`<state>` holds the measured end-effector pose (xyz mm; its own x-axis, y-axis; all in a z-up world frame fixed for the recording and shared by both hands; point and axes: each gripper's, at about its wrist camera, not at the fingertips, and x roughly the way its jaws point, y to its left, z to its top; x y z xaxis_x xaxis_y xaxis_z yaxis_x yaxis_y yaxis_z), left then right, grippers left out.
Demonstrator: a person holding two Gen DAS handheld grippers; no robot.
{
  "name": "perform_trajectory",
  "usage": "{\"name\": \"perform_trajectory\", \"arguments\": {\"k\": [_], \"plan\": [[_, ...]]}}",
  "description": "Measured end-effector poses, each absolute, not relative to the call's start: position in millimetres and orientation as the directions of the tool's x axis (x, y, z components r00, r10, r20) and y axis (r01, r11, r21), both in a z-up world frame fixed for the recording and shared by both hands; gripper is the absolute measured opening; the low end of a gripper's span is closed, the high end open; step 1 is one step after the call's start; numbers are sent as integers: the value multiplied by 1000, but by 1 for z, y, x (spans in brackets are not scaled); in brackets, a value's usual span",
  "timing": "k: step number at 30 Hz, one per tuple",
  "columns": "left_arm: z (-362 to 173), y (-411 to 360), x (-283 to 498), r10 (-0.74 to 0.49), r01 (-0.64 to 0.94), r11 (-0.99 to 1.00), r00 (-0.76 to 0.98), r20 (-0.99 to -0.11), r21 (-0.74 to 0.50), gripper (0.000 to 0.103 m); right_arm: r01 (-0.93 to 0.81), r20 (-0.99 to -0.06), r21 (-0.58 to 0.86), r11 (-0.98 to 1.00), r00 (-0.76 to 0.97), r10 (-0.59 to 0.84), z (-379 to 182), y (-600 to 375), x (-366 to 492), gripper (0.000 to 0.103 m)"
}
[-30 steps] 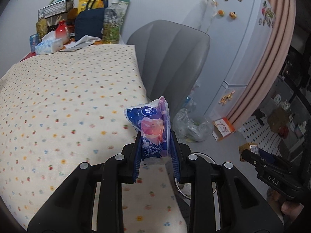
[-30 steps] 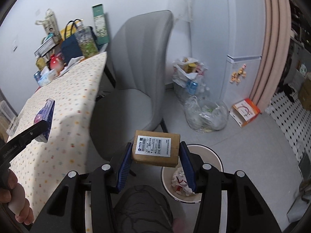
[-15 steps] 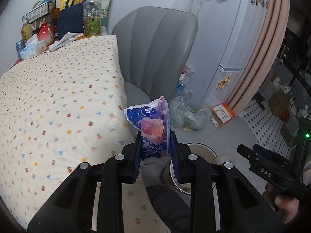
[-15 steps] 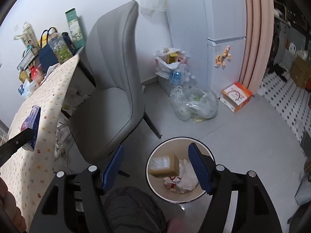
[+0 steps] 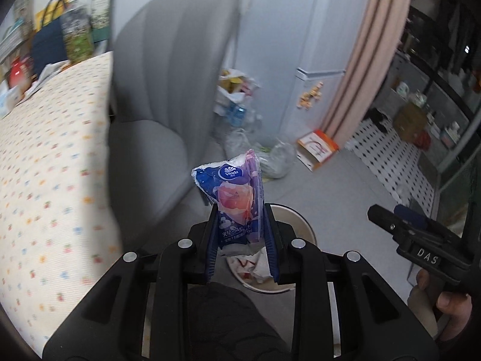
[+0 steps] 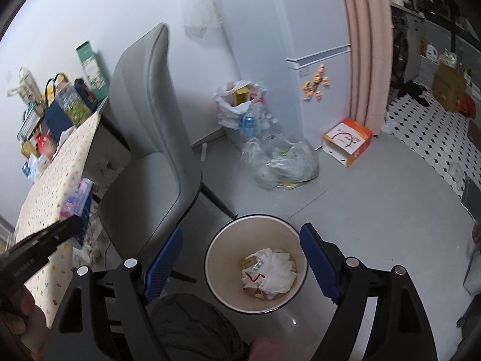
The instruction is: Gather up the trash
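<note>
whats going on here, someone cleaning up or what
A person is collecting trash with two handheld grippers. The left gripper is shut on a blue Vinda tissue pack, held above the round trash bin. The right gripper is open and holds nothing, over the same bin, which has crumpled paper in it.

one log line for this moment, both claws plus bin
left claw: shut on tissue pack, near bin | right claw: open, above bin | bin: paper trash inside
</note>
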<state>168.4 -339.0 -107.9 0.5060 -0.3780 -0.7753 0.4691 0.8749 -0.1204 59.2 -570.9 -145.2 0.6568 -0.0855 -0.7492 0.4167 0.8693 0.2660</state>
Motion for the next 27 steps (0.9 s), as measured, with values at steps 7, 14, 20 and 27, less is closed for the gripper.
{"name": "perform_trajectory", "arguments": {"k": [7,14,20,27], "plan": [[-115,-393,164,-434,561,815,425,-795,-144,40,488,-739,290,824,661,-131,-146,-609,32,80],[-112,-406,161,-428,558,819,441,-789,-133,86,528,-738,296,796,656,-161,-150,-629,12,80],[-99,-389,159,-417,528,840,476,-774,-127,92,516,-737,301,802,659,-147,-150,-619,12,80],[-78,-348,160,-410,463,872,518,-751,-158,95,460,-703,308,833,700,-126,-129,-597,17,90]]}}
